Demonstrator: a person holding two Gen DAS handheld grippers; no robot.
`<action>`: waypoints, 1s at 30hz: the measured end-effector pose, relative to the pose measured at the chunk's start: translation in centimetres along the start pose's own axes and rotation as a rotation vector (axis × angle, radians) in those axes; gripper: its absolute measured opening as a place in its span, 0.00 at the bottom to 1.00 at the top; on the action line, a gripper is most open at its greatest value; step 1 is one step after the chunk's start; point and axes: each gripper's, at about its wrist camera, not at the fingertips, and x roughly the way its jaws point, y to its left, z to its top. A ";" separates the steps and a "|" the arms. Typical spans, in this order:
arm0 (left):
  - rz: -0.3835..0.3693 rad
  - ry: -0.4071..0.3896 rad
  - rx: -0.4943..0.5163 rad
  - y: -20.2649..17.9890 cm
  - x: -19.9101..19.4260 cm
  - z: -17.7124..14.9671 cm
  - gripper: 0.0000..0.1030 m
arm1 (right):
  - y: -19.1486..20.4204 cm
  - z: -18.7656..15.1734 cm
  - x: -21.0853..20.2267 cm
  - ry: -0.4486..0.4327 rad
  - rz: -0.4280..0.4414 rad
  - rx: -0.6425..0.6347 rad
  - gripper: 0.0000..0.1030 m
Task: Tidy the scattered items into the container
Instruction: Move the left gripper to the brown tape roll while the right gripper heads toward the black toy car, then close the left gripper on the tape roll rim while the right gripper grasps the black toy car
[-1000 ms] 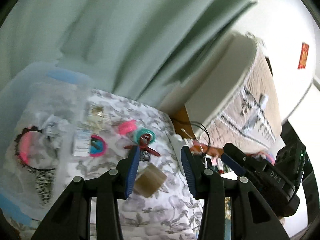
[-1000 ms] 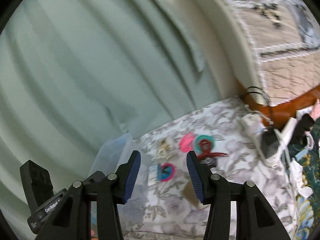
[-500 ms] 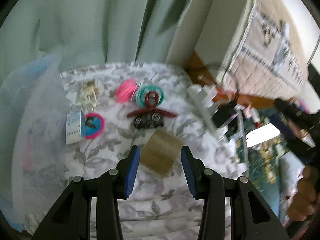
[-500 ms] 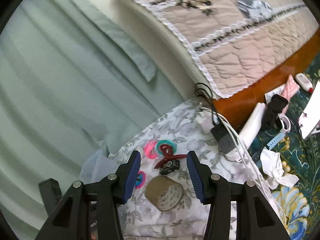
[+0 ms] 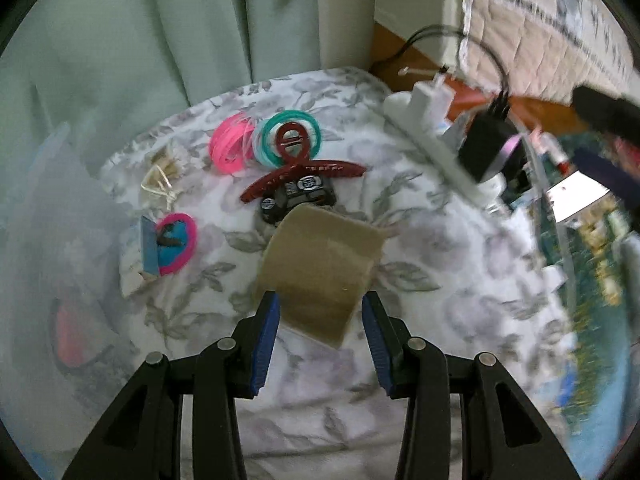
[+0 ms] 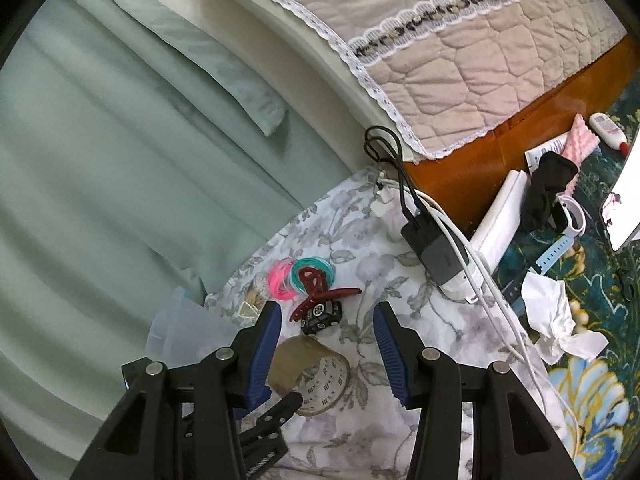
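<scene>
A brown tape roll (image 5: 324, 268) lies on its side on the flowered cloth (image 5: 460, 260). My left gripper (image 5: 320, 314) is open, its blue pads on either side of the roll's near end. Beyond it lie a black toy car (image 5: 300, 194), a dark red hair claw (image 5: 304, 172), pink hair bands (image 5: 230, 148), teal hair bands (image 5: 296, 128), a pink ring on a blue card (image 5: 172, 244) and a clear clip (image 5: 160, 176). The translucent container (image 5: 60, 260) stands at the left. My right gripper (image 6: 326, 320) hangs open and empty above the toy car (image 6: 320, 314) and tape roll (image 6: 312, 376).
A white power strip with a black charger (image 6: 432, 252) and cables lies at the cloth's right edge. Green curtains (image 6: 120, 160) hang behind. A quilted bed (image 6: 460, 60) rises at the back right. Crumpled tissue (image 6: 552, 312) and a watch lie on the patterned floor.
My left gripper has rolled level and come down onto the tape roll, which now sits between its pads. The right gripper has tilted down towards the items.
</scene>
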 end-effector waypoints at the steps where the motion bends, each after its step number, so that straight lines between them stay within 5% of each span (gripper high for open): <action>1: 0.028 -0.002 0.009 0.0 0.4 0.0 0.43 | -0.2 -0.1 0.2 0.006 -0.005 0.005 0.50; 7: 0.087 0.015 -0.057 2.5 2.3 0.6 0.41 | -0.2 -0.5 1.6 0.046 -0.018 0.001 0.50; 18: 0.061 0.050 -0.259 7.6 5.5 1.9 0.07 | 0.7 -1.6 5.4 0.153 -0.052 -0.041 0.50; 25: 0.038 0.085 -0.345 9.7 5.6 1.5 0.05 | 1.3 -2.0 8.4 0.222 -0.078 -0.078 0.50; 30: 0.010 0.180 -0.396 11.0 5.1 0.2 0.05 | 2.3 -2.4 11.0 0.267 -0.097 -0.138 0.50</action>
